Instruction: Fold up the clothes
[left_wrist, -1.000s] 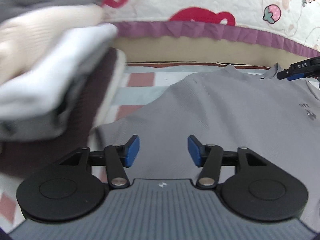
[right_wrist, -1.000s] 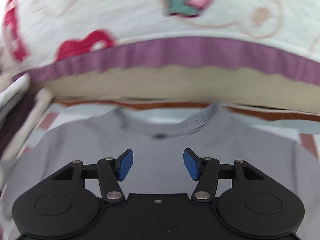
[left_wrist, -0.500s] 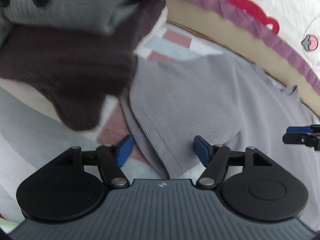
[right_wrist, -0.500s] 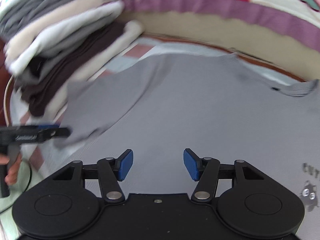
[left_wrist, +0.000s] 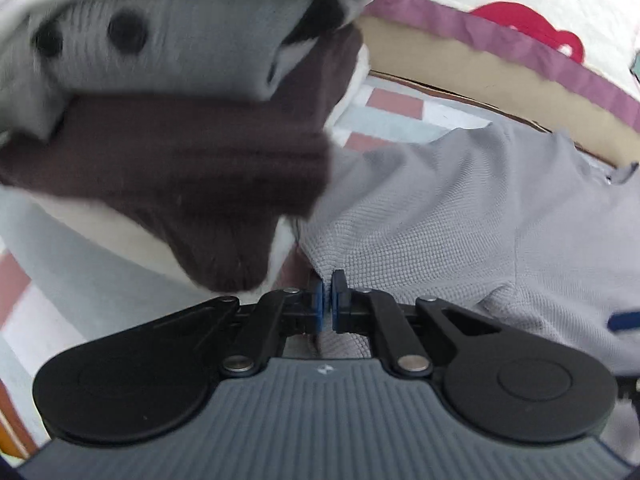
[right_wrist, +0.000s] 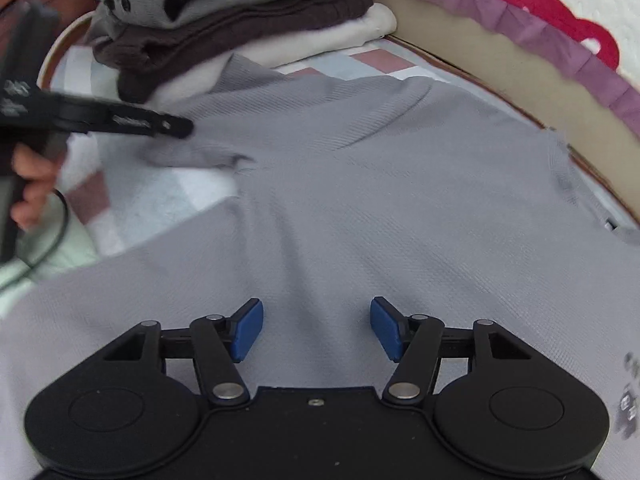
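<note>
A grey knit shirt (right_wrist: 380,184) lies spread flat on the checked bed cover, its collar toward the right. In the left wrist view my left gripper (left_wrist: 328,294) is shut on the edge of the shirt's sleeve (left_wrist: 400,232), the blue pads pressed together on the fabric. The right wrist view shows that same gripper (right_wrist: 176,126) from the side, at the sleeve end near the left. My right gripper (right_wrist: 316,326) hovers open over the shirt's body, nothing between its blue pads. A small printed figure (right_wrist: 626,412) marks the shirt at the far right.
A stack of folded clothes (right_wrist: 240,12), brown, grey and white, sits just left of the sleeve; in the left wrist view it looms close above the gripper (left_wrist: 168,120). A quilt with a purple border (right_wrist: 560,56) runs along the back. A hand (right_wrist: 32,184) holds the left tool.
My left gripper has gone from open to shut, pinching the sleeve edge beside the folded stack. The right gripper has swung left and down over the shirt's body, staying open.
</note>
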The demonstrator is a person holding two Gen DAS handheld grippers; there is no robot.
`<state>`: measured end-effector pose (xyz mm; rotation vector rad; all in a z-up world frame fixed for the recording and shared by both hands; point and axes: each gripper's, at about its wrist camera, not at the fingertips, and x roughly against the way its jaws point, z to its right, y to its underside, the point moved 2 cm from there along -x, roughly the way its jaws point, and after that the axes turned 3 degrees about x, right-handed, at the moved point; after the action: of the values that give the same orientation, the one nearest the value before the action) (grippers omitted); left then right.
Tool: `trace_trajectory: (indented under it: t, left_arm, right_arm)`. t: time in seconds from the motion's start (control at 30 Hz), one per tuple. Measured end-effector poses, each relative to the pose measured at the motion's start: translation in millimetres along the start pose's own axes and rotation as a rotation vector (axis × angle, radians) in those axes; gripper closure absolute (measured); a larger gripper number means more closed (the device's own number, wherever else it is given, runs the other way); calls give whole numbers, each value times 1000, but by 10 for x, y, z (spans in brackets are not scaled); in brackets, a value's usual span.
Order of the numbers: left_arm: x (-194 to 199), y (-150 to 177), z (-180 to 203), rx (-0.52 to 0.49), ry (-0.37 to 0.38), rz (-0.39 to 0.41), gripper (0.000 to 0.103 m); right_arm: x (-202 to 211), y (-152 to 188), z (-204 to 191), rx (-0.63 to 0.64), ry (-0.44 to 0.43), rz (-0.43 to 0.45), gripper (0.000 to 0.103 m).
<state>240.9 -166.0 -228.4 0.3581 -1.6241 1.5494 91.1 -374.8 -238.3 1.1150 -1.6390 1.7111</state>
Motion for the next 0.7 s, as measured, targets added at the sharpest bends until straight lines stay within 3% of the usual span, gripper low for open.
trace_trajectory:
  t: [0.1, 0.17, 0.23, 0.3, 0.4, 0.53, 0.63, 0.7]
  left_arm:
    - [51, 7, 3, -14, 5, -18, 92]
    - [122, 11, -20, 10, 18, -59, 69]
    - [279, 43, -49, 41, 46, -97, 62]
    - [435, 57, -38, 42, 74, -113, 62]
    - [657, 73, 3, 24, 117, -101, 58]
    - [729, 97, 142, 34, 272, -134, 57]
    - [647, 138, 297, 5, 371, -199, 50]
    - [582, 190, 363, -3, 389, -238, 50]
  right_arm:
    - [16, 68, -141, -4, -45, -8, 35]
    - [37, 121, -215, -25, -87, -13, 34]
    - [150, 224, -27, -167, -147, 2, 36]
    - [317, 388, 294, -332, -149, 25, 37]
    - [712, 755, 743, -401, 103, 48, 36]
    - [1322, 1437, 1484, -631, 381, 114, 36]
    - [1723, 2023, 1952, -881, 499, 187, 36]
    - [1843, 2324, 2169, -1017, 483, 211, 36]
